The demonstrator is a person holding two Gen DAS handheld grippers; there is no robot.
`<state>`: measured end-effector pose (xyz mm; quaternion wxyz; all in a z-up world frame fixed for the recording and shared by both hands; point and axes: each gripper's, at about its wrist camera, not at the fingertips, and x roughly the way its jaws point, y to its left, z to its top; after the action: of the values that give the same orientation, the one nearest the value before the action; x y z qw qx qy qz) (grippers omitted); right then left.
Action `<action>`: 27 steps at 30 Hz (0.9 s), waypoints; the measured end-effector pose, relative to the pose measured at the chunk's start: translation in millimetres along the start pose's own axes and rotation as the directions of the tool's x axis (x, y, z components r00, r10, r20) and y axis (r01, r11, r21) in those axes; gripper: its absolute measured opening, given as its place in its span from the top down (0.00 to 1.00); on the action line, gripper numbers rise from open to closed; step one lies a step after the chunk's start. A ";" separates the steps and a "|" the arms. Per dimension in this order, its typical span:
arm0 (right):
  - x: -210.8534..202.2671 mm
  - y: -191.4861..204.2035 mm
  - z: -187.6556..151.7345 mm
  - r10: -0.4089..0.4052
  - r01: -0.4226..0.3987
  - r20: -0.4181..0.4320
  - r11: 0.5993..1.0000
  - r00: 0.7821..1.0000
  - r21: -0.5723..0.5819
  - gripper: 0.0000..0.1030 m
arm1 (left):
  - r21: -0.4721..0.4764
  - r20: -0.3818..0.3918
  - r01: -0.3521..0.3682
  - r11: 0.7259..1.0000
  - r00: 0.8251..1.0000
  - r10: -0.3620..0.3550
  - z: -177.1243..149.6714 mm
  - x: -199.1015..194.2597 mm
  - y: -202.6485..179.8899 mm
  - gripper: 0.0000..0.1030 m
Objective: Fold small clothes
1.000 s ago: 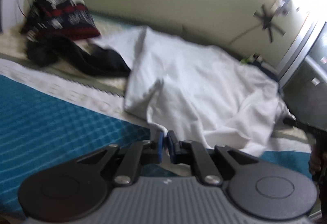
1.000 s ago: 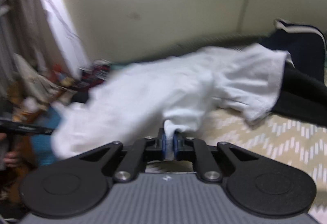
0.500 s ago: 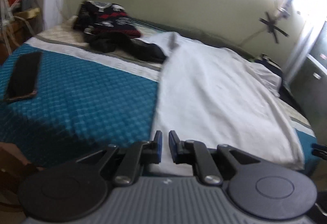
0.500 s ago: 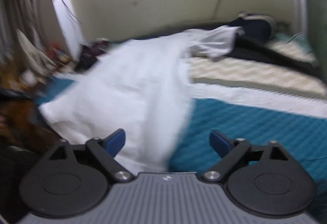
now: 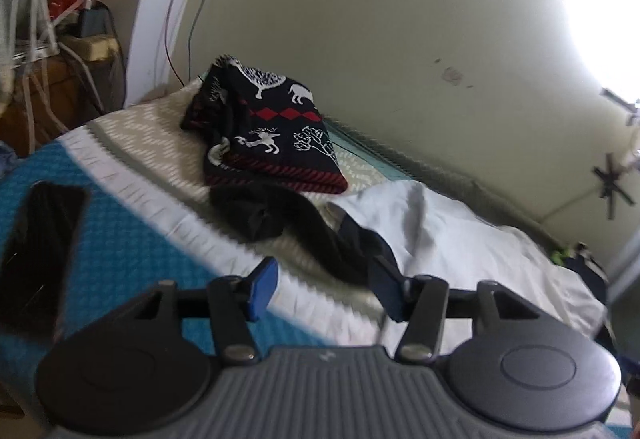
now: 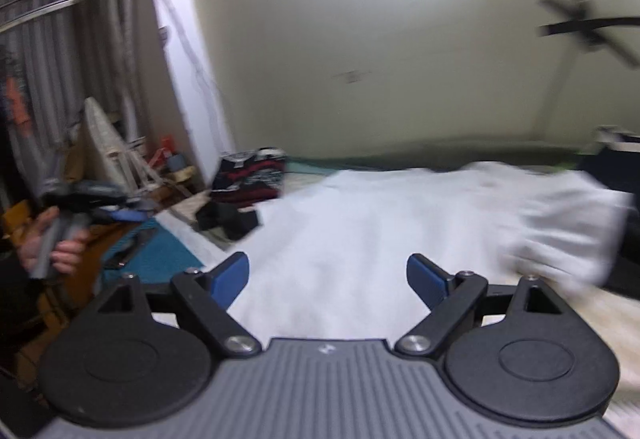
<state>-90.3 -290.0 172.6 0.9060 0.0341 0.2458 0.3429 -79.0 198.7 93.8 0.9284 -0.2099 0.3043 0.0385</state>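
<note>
With the flat white cotton garment (image 6: 380, 223) spread for folding, the right gripper (image 6: 326, 279) stands wide and empty, while the left gripper (image 5: 324, 289) is opening, gripping nothing.

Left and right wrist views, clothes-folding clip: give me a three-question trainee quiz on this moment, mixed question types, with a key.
1. True or false: the right gripper is clamped on the white garment.
2. Multiple choice: what lies on the teal part of the bedcover, left of the left gripper? A) a folded towel B) a dark phone C) a hanger
3. Fill in: the patterned dark sweater sits just behind a crumpled ____ garment.

Key:
1. False; its fingers stand wide apart, gripping nothing.
2. B
3. black
</note>
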 end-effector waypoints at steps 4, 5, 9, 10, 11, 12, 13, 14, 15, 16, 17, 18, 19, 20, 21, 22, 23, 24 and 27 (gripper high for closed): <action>86.4 -3.1 1.5 0.049 -0.046 -0.062 0.998 0.997 0.037 0.24 | -0.034 -0.048 -0.083 0.996 0.996 0.081 22.2 73.9 -2.8 0.40; 102.5 -6.9 1.2 0.048 -0.044 -0.077 0.998 0.996 0.053 0.28 | -0.054 -0.071 -0.104 0.993 0.992 0.100 27.0 92.9 0.2 0.40; 146.2 -35.6 -4.1 0.047 -0.025 -0.126 0.985 0.991 0.172 0.36 | -0.061 -0.126 -0.191 0.980 0.975 0.183 41.4 149.8 14.1 0.88; 151.5 -44.6 -7.6 0.043 -0.015 -0.134 0.978 0.990 0.206 0.37 | -0.064 -0.147 -0.205 0.977 0.970 0.194 44.2 155.3 18.3 0.94; 152.9 -53.9 -11.5 0.050 -0.011 -0.145 0.967 0.988 0.255 0.39 | -0.096 -0.135 -0.204 0.974 0.972 0.191 48.7 154.2 24.7 0.94; 149.3 -61.5 -11.0 0.076 -0.036 -0.121 0.952 0.990 0.304 0.39 | -0.129 -0.099 -0.199 0.972 0.977 0.187 55.6 144.8 30.0 0.95; 145.8 -66.2 -11.0 0.097 -0.061 -0.096 0.943 0.991 0.327 0.37 | -0.155 -0.051 -0.183 0.971 0.983 0.177 66.1 130.3 33.5 0.95; 144.4 -69.0 -12.5 0.111 -0.076 -0.080 0.932 0.991 0.354 0.35 | -0.180 0.007 -0.151 0.972 0.988 0.155 77.7 113.8 35.4 0.95; 143.5 -73.0 -13.1 0.120 -0.084 -0.073 0.923 0.990 0.375 0.35 | -0.199 0.078 -0.106 0.974 0.989 0.124 93.2 94.7 33.4 0.95; 144.6 -74.1 -13.4 0.131 -0.094 -0.068 0.916 0.989 0.389 0.35 | -0.200 0.132 -0.075 0.977 0.986 0.103 107.6 79.7 28.0 0.95; 144.7 -74.7 -13.6 0.143 -0.106 -0.067 0.912 0.987 0.396 0.35 | -0.183 0.178 -0.055 0.982 0.980 0.088 122.8 66.8 17.9 0.95; 146.2 -73.6 -13.4 0.153 -0.113 -0.071 0.912 0.986 0.395 0.35 | -0.150 0.218 -0.049 0.987 0.973 0.082 138.3 55.7 3.0 0.95; 147.9 -70.7 -12.9 0.160 -0.119 -0.076 0.914 0.984 0.389 0.35 | -0.106 0.250 -0.055 0.993 0.965 0.081 153.2 47.1 -16.2 0.95; 148.2 -69.7 -12.7 0.169 -0.127 -0.077 0.915 0.983 0.384 0.35 | -0.067 0.275 -0.060 0.996 0.958 0.076 165.5 41.3 -36.2 0.95; 147.3 -69.2 -12.8 0.176 -0.136 -0.072 0.914 0.982 0.381 0.35 | -0.030 0.297 -0.051 0.998 0.953 0.058 176.4 37.4 -57.0 0.95; 146.2 -69.1 -12.9 0.181 -0.143 -0.066 0.913 0.981 0.383 0.33 | 0.010 0.315 -0.028 1.000 0.949 0.023 185.5 35.6 -80.4 0.94; 145.3 -69.7 -12.9 0.182 -0.144 -0.065 0.910 0.981 0.388 0.33 | 0.048 0.324 -0.004 0.999 0.946 -0.012 191.1 36.7 -102.7 0.94; 146.2 -71.0 -13.0 0.181 -0.141 -0.066 0.907 0.981 0.397 0.33 | 0.097 0.322 0.022 0.995 0.945 -0.052 194.0 40.7 -128.7 0.94; 146.0 -73.5 -14.0 0.182 -0.137 -0.071 0.899 0.981 0.415 0.33 | 0.268 0.258 0.103 0.958 0.950 -0.175 183.8 67.8 -212.9 0.94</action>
<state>41.6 -254.5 81.8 0.8331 0.2239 0.3569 0.3584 119.3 77.2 266.0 0.9814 -0.1040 0.1572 -0.0373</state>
